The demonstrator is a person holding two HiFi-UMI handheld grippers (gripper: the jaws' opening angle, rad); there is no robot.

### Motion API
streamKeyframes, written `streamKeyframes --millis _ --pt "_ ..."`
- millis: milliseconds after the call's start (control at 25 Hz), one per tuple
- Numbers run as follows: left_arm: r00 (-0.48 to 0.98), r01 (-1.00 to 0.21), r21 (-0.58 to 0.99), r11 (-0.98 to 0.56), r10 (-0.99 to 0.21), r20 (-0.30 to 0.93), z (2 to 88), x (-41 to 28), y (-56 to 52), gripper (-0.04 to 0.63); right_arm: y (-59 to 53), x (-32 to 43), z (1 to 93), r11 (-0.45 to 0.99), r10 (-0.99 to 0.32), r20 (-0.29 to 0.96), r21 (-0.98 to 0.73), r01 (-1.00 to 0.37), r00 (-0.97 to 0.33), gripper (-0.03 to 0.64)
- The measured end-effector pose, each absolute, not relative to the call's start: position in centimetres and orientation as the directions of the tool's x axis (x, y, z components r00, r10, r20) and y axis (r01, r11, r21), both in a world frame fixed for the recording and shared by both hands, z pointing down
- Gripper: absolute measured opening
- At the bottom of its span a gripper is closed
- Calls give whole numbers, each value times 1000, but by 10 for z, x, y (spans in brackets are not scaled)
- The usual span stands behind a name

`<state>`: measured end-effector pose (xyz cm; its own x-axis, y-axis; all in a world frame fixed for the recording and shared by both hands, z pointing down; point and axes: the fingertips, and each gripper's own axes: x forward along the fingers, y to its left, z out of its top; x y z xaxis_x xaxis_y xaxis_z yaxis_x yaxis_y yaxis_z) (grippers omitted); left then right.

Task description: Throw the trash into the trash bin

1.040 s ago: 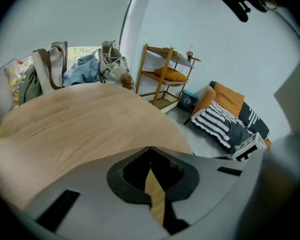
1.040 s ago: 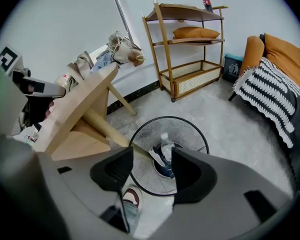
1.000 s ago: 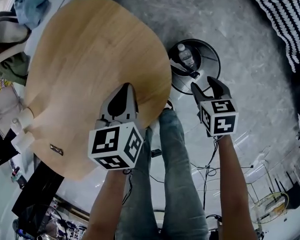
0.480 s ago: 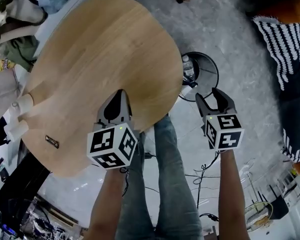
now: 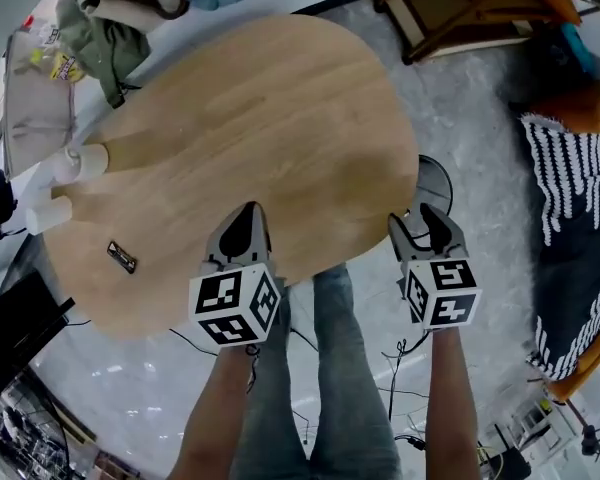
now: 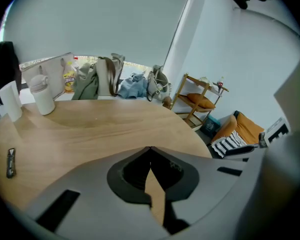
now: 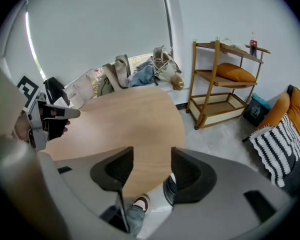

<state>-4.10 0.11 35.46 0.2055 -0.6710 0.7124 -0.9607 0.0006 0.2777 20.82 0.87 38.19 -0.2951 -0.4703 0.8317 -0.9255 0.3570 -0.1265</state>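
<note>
The black round trash bin [image 5: 442, 180] stands on the grey floor, mostly hidden by the table's edge and my right gripper. A sliver of the bin [image 7: 168, 186] shows between the right jaws in the right gripper view. No loose trash is in view. My right gripper [image 5: 420, 222] hangs above the bin beside the table, its jaws apart and empty [image 7: 151, 154]. Over the near part of the wooden table [image 5: 240, 118], my left gripper [image 5: 246, 210] has its jaw tips touching with nothing between them [image 6: 149, 149].
Two white cups [image 5: 65, 163] and a small dark item [image 5: 121, 257] sit at the table's left end. Clothes and bags [image 5: 120, 8] lie beyond it. A wooden shelf [image 5: 460, 8] and an orange seat with a striped blanket [image 5: 570, 198] stand to the right. The person's legs [image 5: 320, 368] are below.
Both grippers rose and came toward the table. The bin, in full view with a bottle inside a second ago, is now mostly hidden. The jaws kept their states.
</note>
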Motion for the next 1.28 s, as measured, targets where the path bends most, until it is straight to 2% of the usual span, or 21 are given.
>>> streamKeyframes --millis 560,1000,1280 --pt "-27 -900 284 329 -695 718 364 -218 71 18 1 -7 374 637 -352 812 -157 -755 -466 239" --pt "-193 -795 272 542 -651 734 368 -323 161 18 41 -142 374 770 -242 810 -173 -614 -533 235" --pt "-295 -715 253 652 -609 736 362 -383 217 18 88 -226 381 855 -132 808 -200 -478 -574 232"
